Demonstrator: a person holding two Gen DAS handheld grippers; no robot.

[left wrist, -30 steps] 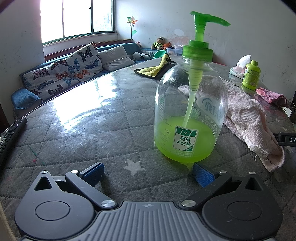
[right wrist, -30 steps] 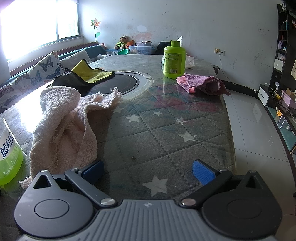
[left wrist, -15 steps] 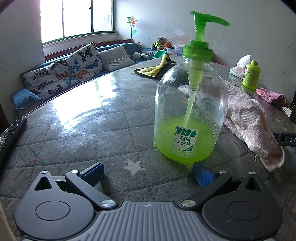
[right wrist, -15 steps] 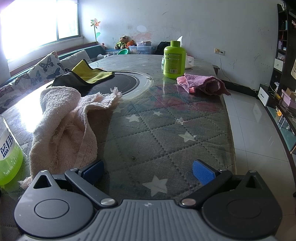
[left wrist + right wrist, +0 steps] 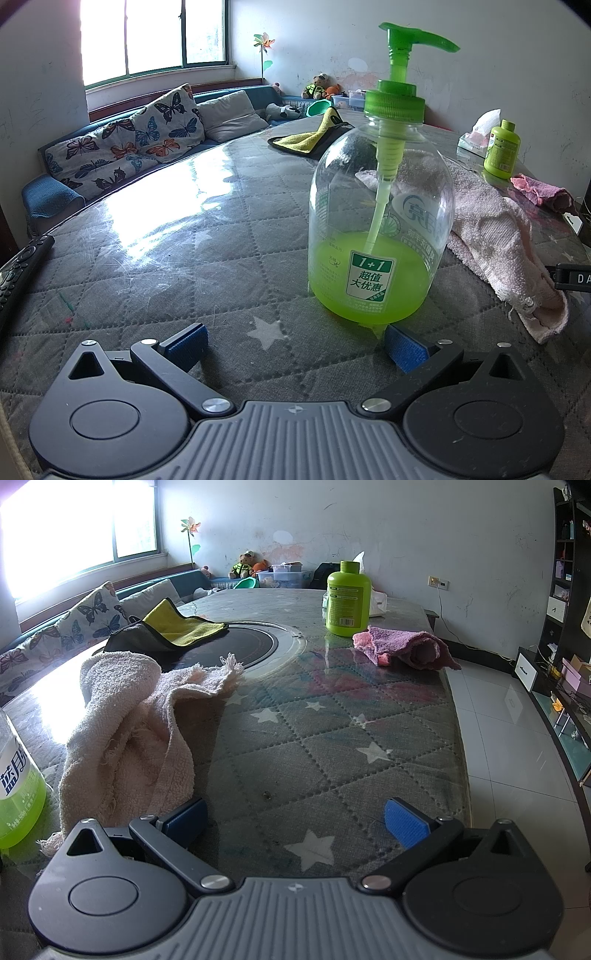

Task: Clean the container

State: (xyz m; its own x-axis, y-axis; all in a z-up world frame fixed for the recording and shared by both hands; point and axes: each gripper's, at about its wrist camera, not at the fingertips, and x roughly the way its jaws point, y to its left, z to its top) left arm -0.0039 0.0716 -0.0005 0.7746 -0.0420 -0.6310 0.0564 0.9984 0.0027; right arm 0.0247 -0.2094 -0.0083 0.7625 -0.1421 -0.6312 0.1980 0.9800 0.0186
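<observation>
On the quilted grey star-print table (image 5: 177, 236): pale pink towel (image 5: 125, 716), crumpled, just right of the pump bottle (image 5: 380, 229), clear, upright, part-filled with green liquid. Left gripper (image 5: 295, 345): jaws spread, empty, bottle just ahead of its right pad. Right gripper (image 5: 295, 821): jaws spread, empty, left pad beside the towel's edge.

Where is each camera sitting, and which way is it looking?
Left wrist: sits on the left hand-held gripper, low over the grey quilted table, facing the clear pump bottle of green liquid; its open blue-padded fingers show.
Right wrist: sits on the right hand-held gripper, facing along the table toward the opaque green bottle; its open fingers show.
Shared: the pale pink towel, both bottles, the yellow cloth.
</observation>
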